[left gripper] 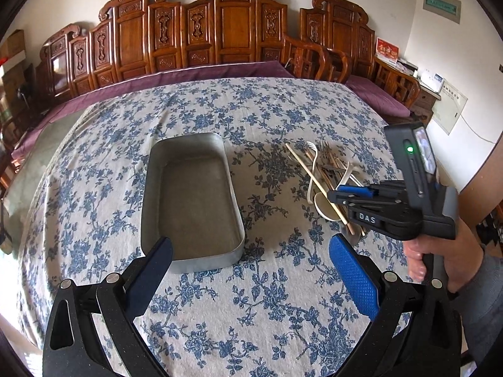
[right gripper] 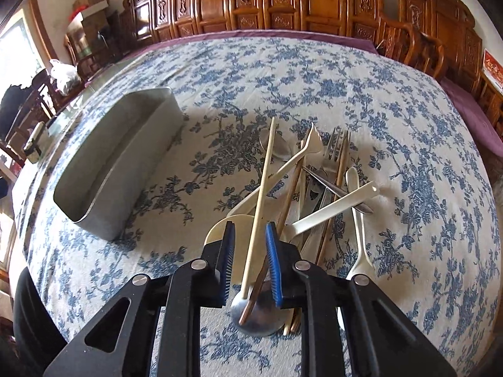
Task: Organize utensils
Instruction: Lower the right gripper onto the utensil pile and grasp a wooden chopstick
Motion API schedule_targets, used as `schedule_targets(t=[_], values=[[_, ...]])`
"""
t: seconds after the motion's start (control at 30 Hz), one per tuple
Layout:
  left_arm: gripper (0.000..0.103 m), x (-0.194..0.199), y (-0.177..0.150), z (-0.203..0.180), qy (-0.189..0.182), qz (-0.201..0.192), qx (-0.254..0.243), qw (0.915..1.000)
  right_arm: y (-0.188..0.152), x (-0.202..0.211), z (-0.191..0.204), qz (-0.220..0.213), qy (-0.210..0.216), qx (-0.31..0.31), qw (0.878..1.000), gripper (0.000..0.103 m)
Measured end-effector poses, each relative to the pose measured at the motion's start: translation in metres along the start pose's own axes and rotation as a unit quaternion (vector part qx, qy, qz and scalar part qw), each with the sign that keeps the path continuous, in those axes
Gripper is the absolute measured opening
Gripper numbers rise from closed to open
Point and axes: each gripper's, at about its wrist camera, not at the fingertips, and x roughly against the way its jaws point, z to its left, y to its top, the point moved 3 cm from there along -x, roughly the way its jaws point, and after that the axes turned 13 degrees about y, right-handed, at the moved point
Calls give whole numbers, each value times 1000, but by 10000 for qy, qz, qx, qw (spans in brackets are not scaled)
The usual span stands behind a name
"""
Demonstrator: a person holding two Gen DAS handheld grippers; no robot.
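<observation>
Room first: carved wooden bench backs [left gripper: 220, 28] line the far wall, purple cushions [left gripper: 176, 77] below them. In front, my table under a blue-flowered cloth [left gripper: 220, 298].

Metal tray [left gripper: 191, 201] sits open on the cloth, long axis running away from me in the left wrist view, nothing in it that I can see.

Utensil pile [right gripper: 314, 188] lies right of the tray, apart from it: cream plastic spoons, metal forks, chopsticks, mostly pointing away from me and crossing each other.

Left gripper [left gripper: 251, 270] hovers near the tray's near end, jaws wide apart, holding nothing.

Right gripper [right gripper: 250, 257] is over the pile's near end, jaws narrowed around a pale chopstick [right gripper: 261, 194]; pads not visibly pressing it.

Its body reads "DAS".
</observation>
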Motion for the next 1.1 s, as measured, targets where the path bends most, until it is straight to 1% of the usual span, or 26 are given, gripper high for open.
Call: schedule_targets(t=[0.23, 0.37, 0.53, 0.7, 0.8, 0.87, 0.93, 0.97, 1.07, 1.1], values=[[96, -8, 3, -4, -73, 126, -80, 9999, 4, -21, -4, 383, -139, 54, 9992, 18], [96, -14, 6, -8, -118, 239, -102, 9996, 3, -23, -4, 522, -197, 132, 9984, 6], [96, -25, 11, -18, -178, 383, -175, 9990, 2, 4, -3, 290, 73, 1, 9996, 6], [96, -46, 21, -36, -249, 469, -263, 9982, -12, 49, -9, -103, 98, -180, 9997, 6], [96, -62, 26, -53, -320, 586, -361, 9971, -22, 72, -20, -210, 16, -295, 9993, 6], [92, -71, 29, -64, -384, 668, -396, 9962, -28, 84, -30, -267, -29, -380, 9989, 6], [85, -82, 32, -75, -441, 763, -425, 9952, -33, 96, -40, -325, -81, -471, 9983, 6], [84, -86, 34, -82, -477, 804, -444, 9946, -36, 101, -46, -352, -109, -515, 9980, 6], [73, -97, 37, -98, -558, 881, -511, 9932, -41, 109, -58, -400, -147, -615, 9972, 6], [67, -101, 38, -103, -577, 891, -534, 9929, -43, 110, -61, -413, -165, -635, 9970, 6]])
